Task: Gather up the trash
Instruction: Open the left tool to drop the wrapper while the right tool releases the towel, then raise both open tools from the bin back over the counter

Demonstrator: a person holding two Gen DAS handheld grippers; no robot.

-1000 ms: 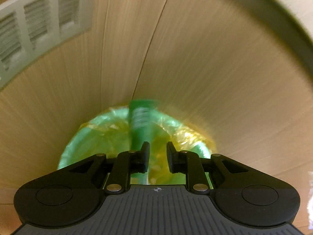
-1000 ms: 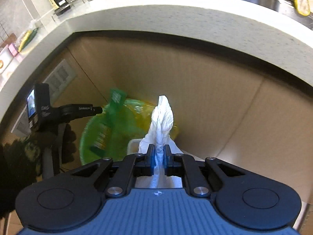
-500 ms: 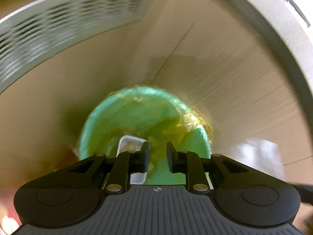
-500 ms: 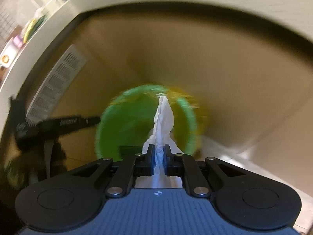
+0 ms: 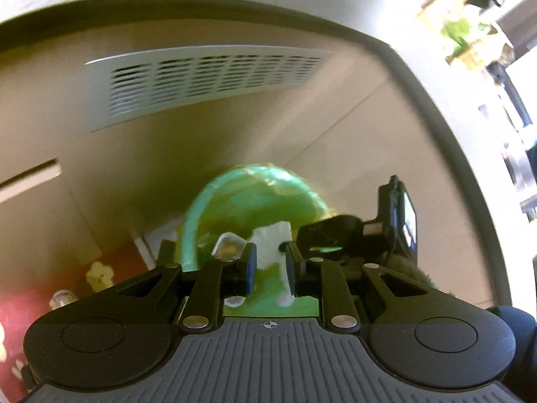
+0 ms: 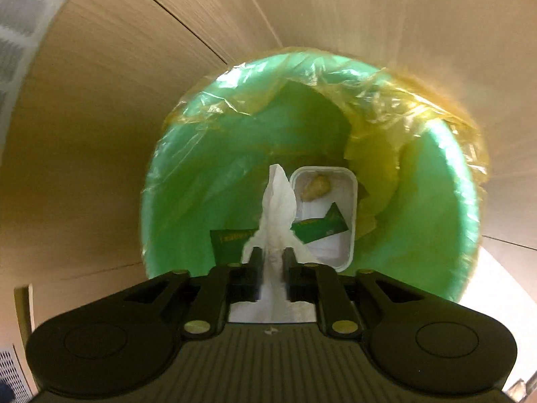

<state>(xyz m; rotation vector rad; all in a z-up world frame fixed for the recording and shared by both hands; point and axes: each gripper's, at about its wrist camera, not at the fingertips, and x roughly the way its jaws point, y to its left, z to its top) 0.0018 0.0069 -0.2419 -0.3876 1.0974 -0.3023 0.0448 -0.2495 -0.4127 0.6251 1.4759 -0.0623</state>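
Note:
A green bin (image 6: 188, 181) with a yellow bag liner (image 6: 419, 110) stands on the floor against the cabinets. Inside lie a white plastic tray (image 6: 335, 252) with a food scrap and two green wrappers (image 6: 319, 226). My right gripper (image 6: 272, 265) points down into the bin; its jaws are opening, and a white tissue (image 6: 277, 201) still stands loosely between them. My left gripper (image 5: 270, 268) is drawn back from the bin (image 5: 235, 201), open with nothing between its fingers. In that view the tissue (image 5: 272, 235) and the right tool's black body (image 5: 335, 228) hang over the bin.
Beige cabinet fronts surround the bin, with a white vent grille (image 5: 201, 80) on one panel. A pale counter edge (image 5: 436, 84) overhangs above. A red patterned mat (image 5: 50, 295) lies on the floor left of the bin.
A green wrapper fell from my left gripper into the bin, and that gripper pulled back and up. My right gripper dropped over the bin with the tissue, and its jaws have parted slightly.

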